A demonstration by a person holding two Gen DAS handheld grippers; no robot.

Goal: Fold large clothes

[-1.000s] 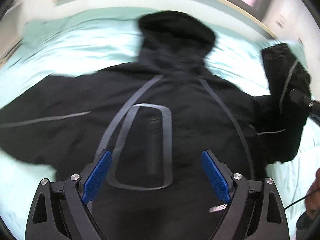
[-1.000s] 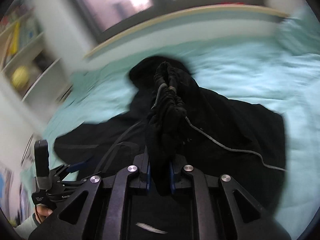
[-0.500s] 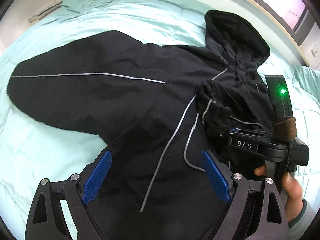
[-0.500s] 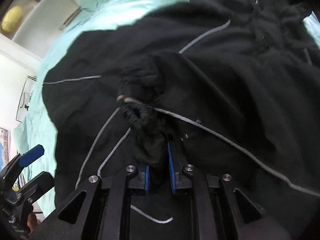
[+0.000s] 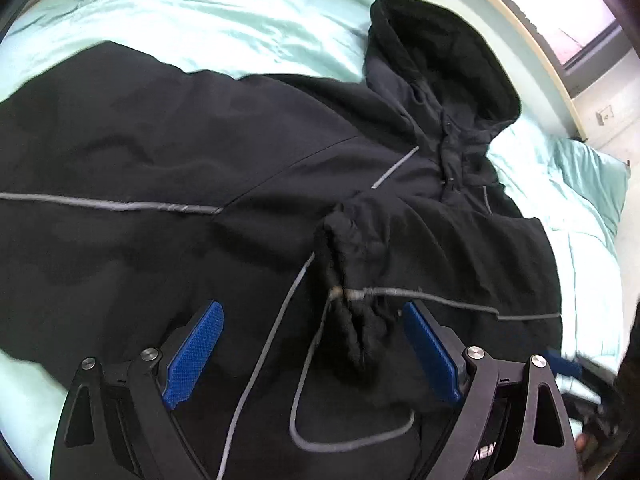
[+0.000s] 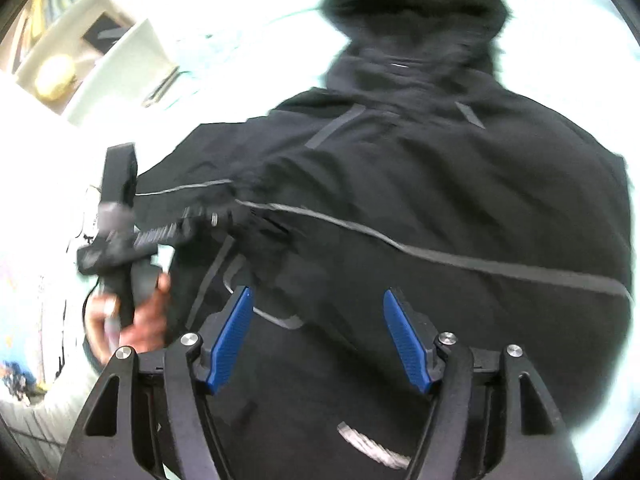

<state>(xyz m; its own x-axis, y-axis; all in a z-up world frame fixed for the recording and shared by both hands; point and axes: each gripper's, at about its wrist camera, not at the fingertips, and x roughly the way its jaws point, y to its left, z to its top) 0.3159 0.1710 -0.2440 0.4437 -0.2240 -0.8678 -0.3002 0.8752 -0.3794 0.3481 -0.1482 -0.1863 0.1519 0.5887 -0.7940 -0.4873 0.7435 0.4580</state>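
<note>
A large black hooded jacket (image 5: 200, 168) with grey reflective stripes lies spread on a mint-green bed (image 5: 224, 20), hood (image 5: 440, 60) toward the far side. One sleeve is folded across the chest, its gathered cuff (image 5: 344, 264) lying just ahead of my left gripper (image 5: 312, 344), which is open and empty above the jacket. In the right wrist view the jacket (image 6: 460, 200) fills the frame; my right gripper (image 6: 318, 328) is open and empty over it. The left gripper's body (image 6: 120, 216) and the hand holding it show at the left there.
A wooden bed frame edge (image 5: 532, 36) and a window (image 5: 560, 8) run along the far right. A white shelf (image 6: 100, 52) holding a yellow round object (image 6: 54, 74) stands at the upper left of the right wrist view. Bare bedding (image 5: 580, 184) lies around the jacket.
My right gripper opened and let go of the sleeve cuff, which now lies on the jacket's chest, and pulled back. My left gripper moved in over the cuff.
</note>
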